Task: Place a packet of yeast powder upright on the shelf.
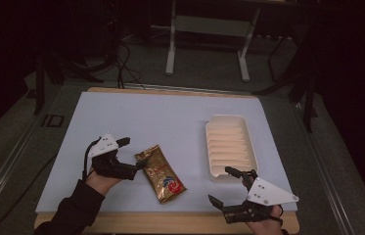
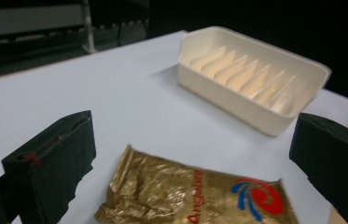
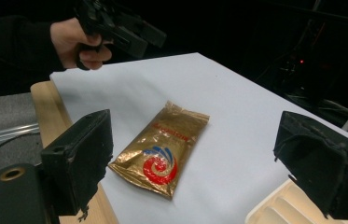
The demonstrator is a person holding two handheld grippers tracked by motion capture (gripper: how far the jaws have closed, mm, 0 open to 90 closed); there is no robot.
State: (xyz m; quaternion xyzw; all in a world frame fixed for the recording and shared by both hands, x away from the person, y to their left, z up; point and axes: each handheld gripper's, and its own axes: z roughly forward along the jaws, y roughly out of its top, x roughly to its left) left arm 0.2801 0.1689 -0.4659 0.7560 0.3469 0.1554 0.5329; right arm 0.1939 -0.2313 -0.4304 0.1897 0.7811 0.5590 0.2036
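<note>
Work barely begun: the gold packet point(image 1: 161, 174) lies flat on the worktop point(image 1: 170, 117), just ahead of the spread left hand-held gripper point(image 1: 132, 154); the right hand-held gripper point(image 1: 222, 185), also spread, holds nothing.

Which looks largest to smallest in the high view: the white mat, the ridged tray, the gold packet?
1. White mat, covering most of the tabletop.
2. Ridged tray, clearly longer and wider than the packet.
3. Gold packet, smallest.
All lie on the same surface, so nearness hardly affects this order.
</note>
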